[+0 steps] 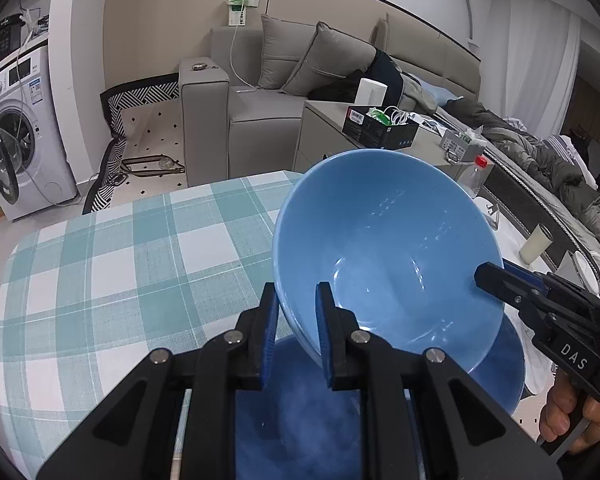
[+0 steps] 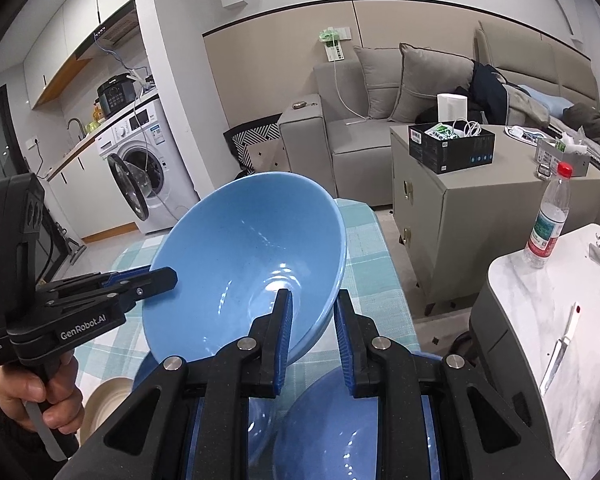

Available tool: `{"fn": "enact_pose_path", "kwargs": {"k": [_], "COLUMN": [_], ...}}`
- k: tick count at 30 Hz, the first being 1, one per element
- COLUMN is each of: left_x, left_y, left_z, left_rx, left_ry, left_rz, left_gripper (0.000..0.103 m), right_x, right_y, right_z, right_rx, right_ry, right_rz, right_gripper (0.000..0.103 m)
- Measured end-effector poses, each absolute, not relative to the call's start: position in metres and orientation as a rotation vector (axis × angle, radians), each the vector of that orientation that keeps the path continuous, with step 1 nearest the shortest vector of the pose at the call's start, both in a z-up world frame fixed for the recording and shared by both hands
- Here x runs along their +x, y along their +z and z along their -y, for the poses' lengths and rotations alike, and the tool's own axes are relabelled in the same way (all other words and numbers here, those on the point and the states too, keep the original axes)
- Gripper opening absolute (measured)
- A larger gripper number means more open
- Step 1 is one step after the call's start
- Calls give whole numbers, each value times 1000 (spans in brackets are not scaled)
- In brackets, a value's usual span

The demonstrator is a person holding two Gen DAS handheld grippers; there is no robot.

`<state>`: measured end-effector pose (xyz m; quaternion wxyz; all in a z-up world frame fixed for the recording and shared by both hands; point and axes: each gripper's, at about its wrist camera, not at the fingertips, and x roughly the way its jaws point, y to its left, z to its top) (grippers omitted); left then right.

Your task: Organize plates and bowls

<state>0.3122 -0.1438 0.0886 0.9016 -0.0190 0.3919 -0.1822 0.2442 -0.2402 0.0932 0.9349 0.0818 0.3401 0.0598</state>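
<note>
A light blue bowl [image 1: 380,248] hangs tilted above the table, with its hollow facing both cameras. My left gripper [image 1: 296,296] is shut on the bowl's near rim, one pad inside and one outside. My right gripper [image 2: 314,304] is shut on the opposite rim of the same bowl [image 2: 240,264]. Each gripper also shows in the other's view: the right gripper [image 1: 488,274] at the bowl's right edge, the left gripper [image 2: 164,276] at its left edge. Darker blue dishes [image 2: 332,432] lie right under the raised bowl, partly hidden by the grippers.
A teal checked cloth [image 1: 100,260] covers the table. A beige bowl [image 2: 104,396] sits by the hand holding the left gripper. On the marble table [image 2: 540,320] to the right are a water bottle [image 2: 548,220] and a knife [image 2: 560,352]. A grey cabinet [image 2: 460,220] stands beyond.
</note>
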Motion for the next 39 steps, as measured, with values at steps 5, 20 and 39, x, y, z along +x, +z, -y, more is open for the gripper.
{"fn": "enact_pose_path", "kwargs": {"k": [5,20,39], "left_x": [307,274,252], "left_y": [92,105,89], "left_z": [137,125,110], "left_rx": [-52,-22,-7], "left_ry": [-377,-373,-340], "left_rz": [-800,-763,-784], "left_gripper": [16,16,18], "right_x": [237,203,186], "right_y": [99,103,76], "right_z": [234,222,206], "right_rx": [161,212,231], "right_ry": [128,162,199], "right_rz": [-681,-657,-693], "right_gripper": [22,22,22]}}
